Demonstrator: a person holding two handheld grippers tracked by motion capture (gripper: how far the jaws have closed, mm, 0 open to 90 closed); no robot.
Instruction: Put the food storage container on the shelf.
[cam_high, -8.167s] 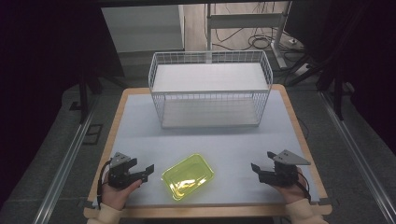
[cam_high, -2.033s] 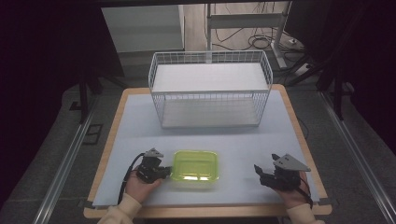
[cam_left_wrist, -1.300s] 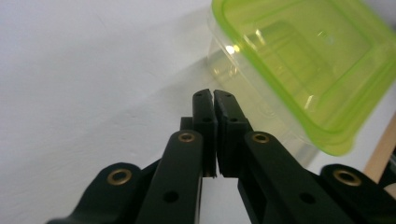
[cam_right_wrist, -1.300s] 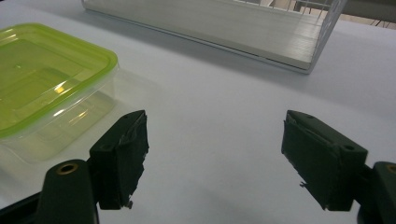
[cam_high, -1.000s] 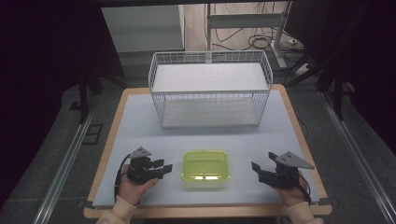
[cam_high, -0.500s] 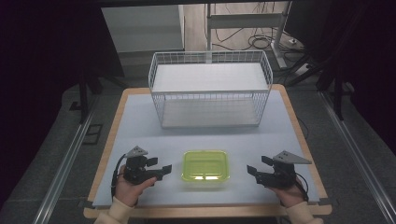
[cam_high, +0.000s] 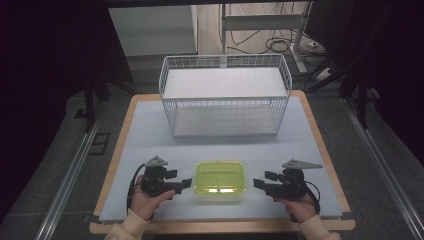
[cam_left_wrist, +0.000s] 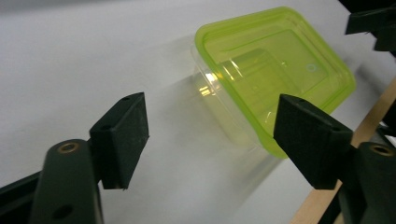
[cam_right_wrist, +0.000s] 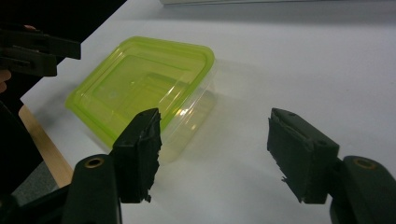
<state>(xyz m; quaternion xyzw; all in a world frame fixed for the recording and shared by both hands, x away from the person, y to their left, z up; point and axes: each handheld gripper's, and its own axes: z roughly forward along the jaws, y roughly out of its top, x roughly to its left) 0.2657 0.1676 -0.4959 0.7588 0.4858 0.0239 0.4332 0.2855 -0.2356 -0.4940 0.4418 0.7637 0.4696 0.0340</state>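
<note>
A clear plastic container with a lime-green lid (cam_high: 220, 178) lies flat on the table near the front edge, between my two grippers. My left gripper (cam_high: 186, 184) sits just left of it, open, its jaws pointing at the box's left side without touching. In the left gripper view the container (cam_left_wrist: 273, 77) lies beyond the spread jaws of my left gripper (cam_left_wrist: 219, 140). My right gripper (cam_high: 258, 184) stands a short gap to the right of the box, open and empty. In the right gripper view the container (cam_right_wrist: 140, 86) lies ahead-left of my right gripper (cam_right_wrist: 219, 156).
A white wire basket (cam_high: 225, 97) stands at the back middle of the pale blue table top (cam_high: 150, 130). The wooden table edge (cam_high: 220, 227) runs close behind my hands. Dark floor and cables surround the table.
The container has been slid from left of centre and turned square at the front middle. My left gripper let it go and drew back left; the right gripper edged toward the box.
</note>
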